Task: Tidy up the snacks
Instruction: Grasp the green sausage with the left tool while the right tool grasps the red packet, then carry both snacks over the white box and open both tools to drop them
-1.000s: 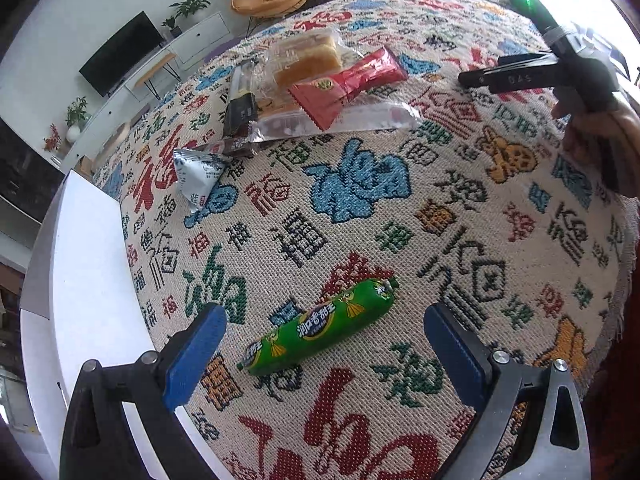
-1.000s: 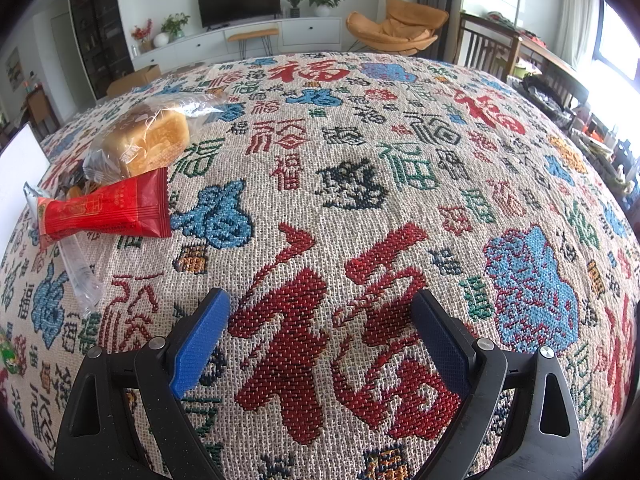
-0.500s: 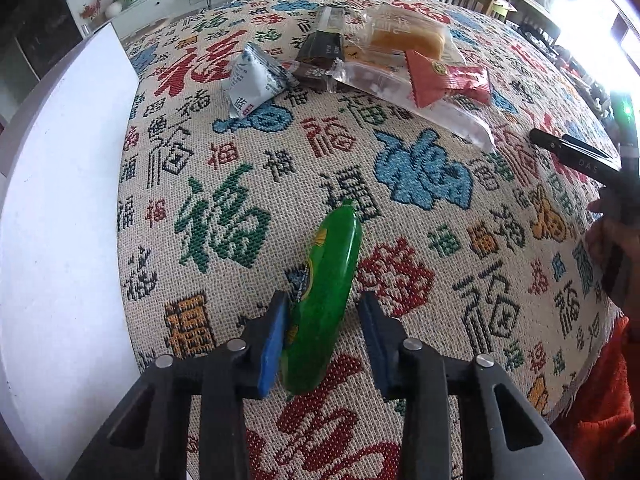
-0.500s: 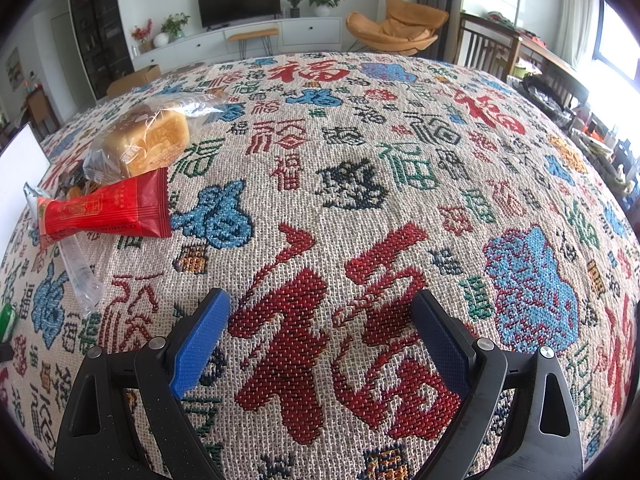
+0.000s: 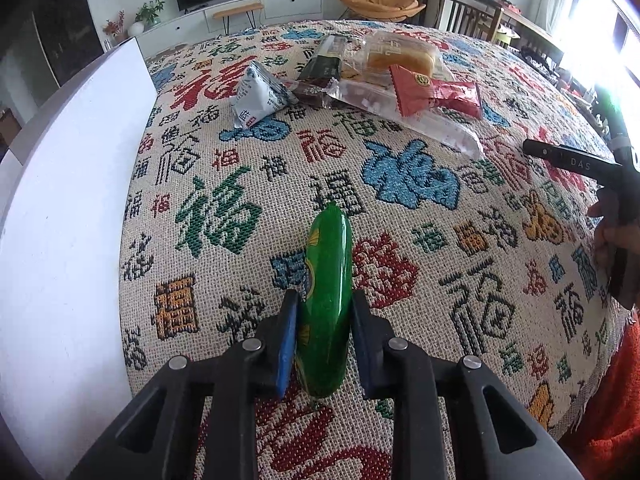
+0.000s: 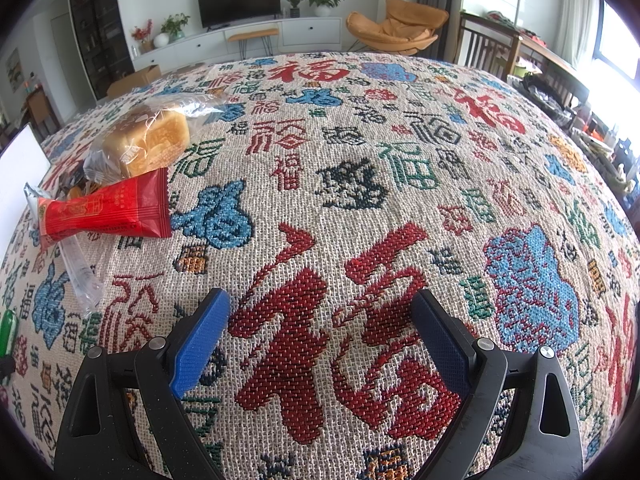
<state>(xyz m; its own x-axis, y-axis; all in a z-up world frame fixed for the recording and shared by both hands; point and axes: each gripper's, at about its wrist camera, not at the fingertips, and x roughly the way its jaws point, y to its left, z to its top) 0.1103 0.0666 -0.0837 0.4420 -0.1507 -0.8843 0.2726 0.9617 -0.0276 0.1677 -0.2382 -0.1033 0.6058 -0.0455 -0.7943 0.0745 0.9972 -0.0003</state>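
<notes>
A green sausage stick [image 5: 328, 280] lies on the patterned tablecloth [image 5: 224, 216], pointing away along my left gripper [image 5: 325, 300]. Its jaws are closing, and both blue pads [image 5: 288, 336] press the sausage's near half. Farther back lies a snack pile: a red packet [image 5: 436, 92], wrapped bread [image 5: 400, 56], a white-and-blue pouch [image 5: 260, 98], a dark bar [image 5: 324, 62] and a clear packet [image 5: 420, 120]. My right gripper [image 6: 320, 304] stands open over bare cloth. The red packet [image 6: 104, 208] and bread [image 6: 148, 144] lie to its far left, the sausage [image 6: 8, 330] at the left edge.
A white board or surface [image 5: 60, 220] borders the cloth on the left. A person's hand [image 5: 612, 240] and orange-red clothing [image 5: 608, 420] show at the right by the other gripper's black finger [image 5: 568, 158]. Chairs and a TV unit stand beyond the table.
My left gripper rolled, came down over the green sausage and closed from wide open onto it; the sausage now lies along the fingers. The right gripper kept still.
</notes>
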